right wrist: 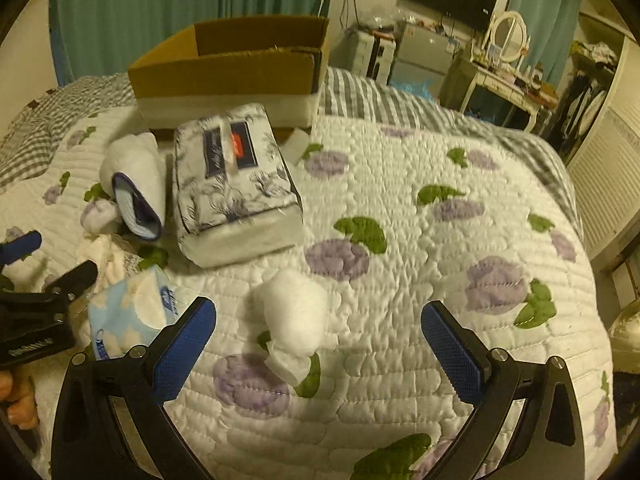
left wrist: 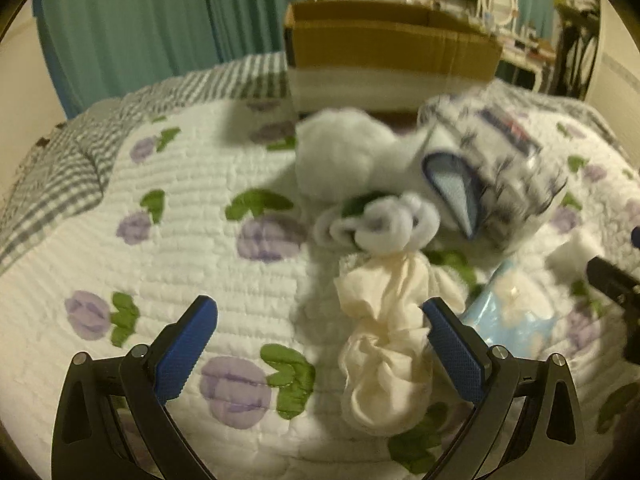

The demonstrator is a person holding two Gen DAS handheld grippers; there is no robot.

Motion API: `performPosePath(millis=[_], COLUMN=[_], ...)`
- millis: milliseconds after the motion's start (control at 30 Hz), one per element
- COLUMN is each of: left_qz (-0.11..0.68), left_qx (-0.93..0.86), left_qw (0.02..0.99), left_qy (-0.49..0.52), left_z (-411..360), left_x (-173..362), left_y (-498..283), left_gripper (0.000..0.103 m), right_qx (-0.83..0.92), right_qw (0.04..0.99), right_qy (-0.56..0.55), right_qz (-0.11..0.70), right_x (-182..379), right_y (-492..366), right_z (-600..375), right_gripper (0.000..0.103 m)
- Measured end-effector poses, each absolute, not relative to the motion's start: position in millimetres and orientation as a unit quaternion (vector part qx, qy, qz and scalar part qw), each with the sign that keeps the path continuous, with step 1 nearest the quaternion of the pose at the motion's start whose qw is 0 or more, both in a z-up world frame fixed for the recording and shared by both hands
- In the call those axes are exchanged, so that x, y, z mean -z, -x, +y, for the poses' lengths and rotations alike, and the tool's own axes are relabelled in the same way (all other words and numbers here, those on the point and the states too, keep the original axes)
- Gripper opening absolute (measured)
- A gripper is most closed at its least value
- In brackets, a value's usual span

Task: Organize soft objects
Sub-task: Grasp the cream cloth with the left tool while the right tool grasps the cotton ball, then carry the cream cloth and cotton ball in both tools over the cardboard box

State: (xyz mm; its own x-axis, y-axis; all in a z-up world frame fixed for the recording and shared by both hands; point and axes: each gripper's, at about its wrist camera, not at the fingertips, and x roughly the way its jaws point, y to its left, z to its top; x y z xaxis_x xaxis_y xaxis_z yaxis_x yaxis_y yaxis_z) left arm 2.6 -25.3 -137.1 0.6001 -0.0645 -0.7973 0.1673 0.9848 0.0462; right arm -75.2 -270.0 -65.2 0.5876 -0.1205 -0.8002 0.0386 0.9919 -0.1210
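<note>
My tongs' blue fingertips (right wrist: 188, 344) look knurled plastic on matt black arms; the quilt (right wrist: 400, 280) is stitched cloth, the box (right wrist: 224, 72) plain cardboard, the tissue pack (right wrist: 236, 184) glossy plastic wrap.

The right gripper (right wrist: 319, 338) is hovering over the quilt (right wrist: 420, 240), its blue jaws spread wide with a white cotton wad (right wrist: 294, 316) lying between them. Just behind the wad, a patterned tissue pack (right wrist: 236, 196) is sitting on the quilt. Left of that pack a white rolled towel (right wrist: 134, 176) is lying; behind the pack an open cardboard box (right wrist: 228, 72) is standing. Left of the wad, a light-blue tissue packet (right wrist: 128, 316) is resting beside the left gripper (right wrist: 52, 264).
</note>
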Motion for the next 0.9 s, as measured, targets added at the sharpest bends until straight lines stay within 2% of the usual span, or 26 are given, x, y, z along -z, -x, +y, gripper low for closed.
performPosePath(millis=[167,200,267,300,367,400,433,467,500,533,567,600,633,667,900], left_qz=[0.445,0.444,0.445,0.444,0.44,0.436,0.434,0.432,0.431,0.43,0.428,0.427,0.425,0.423,0.396], left_qx=[0.066,0.067,0.083,0.088,0.098,0.103,0.105,0.104,0.101,0.099,0.099,0.099,0.098,0.098,0.096], left_qw=[0.891,0.891,0.89,0.89,0.891,0.892,0.892,0.893,0.894,0.895,0.895,0.896,0.897,0.898,0.911], left_qy=[-0.065,-0.062,-0.054,-0.053,-0.057,-0.061,-0.065,-0.07,-0.073,-0.072,-0.07,-0.069,-0.068,-0.067,-0.062], left_z=[-30,-30,-29,-30,-33,-35,-37,-39,-40,-39,-38,-37,-36,-36,-28], left_x=[149,149,150,151,150,149,149,148,148,146,145,143,141,139,116], left_y=[-6,-6,-6,-5,-3,-1,0,2,3,4,4,5,6,8,18], left_gripper=[0.103,0.099,0.077,0.073,0.05,0.044,0.033,0.026,0.024,0.02,0.019,0.017,0.015,0.015,0.013], right_qx=[0.046,0.046,0.043,0.042,0.041,0.04,0.04,0.04,0.039,0.037,0.036,0.033,0.031,0.029,0.006], right_qw=[0.88,0.879,0.877,0.876,0.875,0.874,0.873,0.874,0.874,0.875,0.873,0.871,0.87,0.869,0.889], right_qy=[0.048,0.05,0.052,0.052,0.051,0.05,0.049,0.048,0.047,0.045,0.045,0.045,0.044,0.042,0.037], right_qz=[0.47,0.472,0.476,0.477,0.48,0.482,0.483,0.483,0.481,0.481,0.483,0.488,0.49,0.491,0.456], right_x=[75,76,78,79,81,81,82,82,82,82,83,86,87,88,70], right_y=[69,68,68,67,66,66,66,66,66,66,66,66,66,66,80], right_z=[-269,-268,-267,-267,-267,-268,-269,-269,-269,-269,-269,-269,-269,-269,-262], right_gripper=[0.103,0.103,0.103,0.103,0.103,0.103,0.102,0.1,0.097,0.088,0.069,0.057,0.032,0.029,0.028])
